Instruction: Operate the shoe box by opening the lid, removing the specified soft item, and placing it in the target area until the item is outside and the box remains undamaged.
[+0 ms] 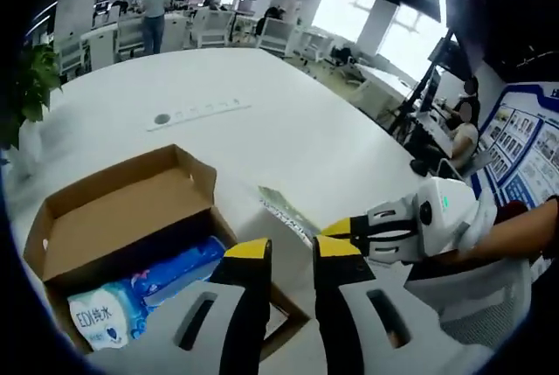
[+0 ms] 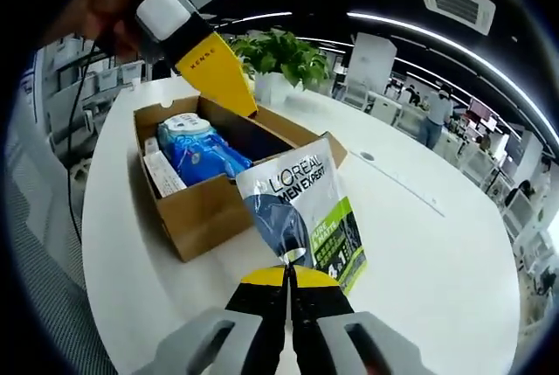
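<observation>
A potted plant stands at the far edge of the white tabletop, just behind the open cardboard shoe box, and office desks with people fill the room beyond. The right claw is pinched shut on the bottom edge of a L'Oréal Men Expert sachet, which hangs outside the box, leaning against its near corner. The left claw hovers over the box's opening with its jaws a little apart and nothing between them. Inside the box lie a blue pack of wet wipes and a white packet along the wall; what lies beneath them is hidden. Broad bare tabletop stretches away past the box, with a row of small sockets set into it. The box flap stands open.
</observation>
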The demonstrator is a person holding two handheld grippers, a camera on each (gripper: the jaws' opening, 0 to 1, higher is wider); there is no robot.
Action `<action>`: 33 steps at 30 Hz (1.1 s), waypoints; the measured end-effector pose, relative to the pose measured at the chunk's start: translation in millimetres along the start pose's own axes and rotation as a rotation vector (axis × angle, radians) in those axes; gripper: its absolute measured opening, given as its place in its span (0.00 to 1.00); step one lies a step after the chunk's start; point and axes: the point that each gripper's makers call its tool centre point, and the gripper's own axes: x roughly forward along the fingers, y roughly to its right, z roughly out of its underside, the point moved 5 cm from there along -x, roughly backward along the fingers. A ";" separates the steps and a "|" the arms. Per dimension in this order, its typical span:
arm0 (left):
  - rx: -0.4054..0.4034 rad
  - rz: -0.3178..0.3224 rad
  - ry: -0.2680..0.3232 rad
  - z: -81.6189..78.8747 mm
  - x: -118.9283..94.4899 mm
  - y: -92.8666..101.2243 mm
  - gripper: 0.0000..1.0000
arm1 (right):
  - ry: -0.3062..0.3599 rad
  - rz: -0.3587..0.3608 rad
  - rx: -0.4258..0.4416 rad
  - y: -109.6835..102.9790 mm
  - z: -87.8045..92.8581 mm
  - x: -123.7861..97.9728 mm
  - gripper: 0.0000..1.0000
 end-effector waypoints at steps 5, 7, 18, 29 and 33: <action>-0.003 -0.021 0.034 -0.6 -14.8 -7.0 0.19 | -0.010 -0.006 -0.020 0.2 3.6 6.5 0.00; -0.006 -0.026 0.041 -0.2 -19.5 -9.2 0.20 | -0.014 -0.010 -0.036 -0.5 5.2 8.7 0.00; -0.019 -0.079 0.087 9.1 -55.5 -34.3 0.22 | -0.037 -0.027 -0.053 0.2 12.0 22.9 0.00; -0.050 -0.106 0.123 22.9 -81.1 -54.8 0.25 | -0.086 -0.044 -0.081 6.3 16.7 35.4 0.00; -0.039 -0.118 0.132 28.9 -89.0 -62.7 0.27 | -0.110 -0.053 -0.095 7.9 18.4 41.9 0.00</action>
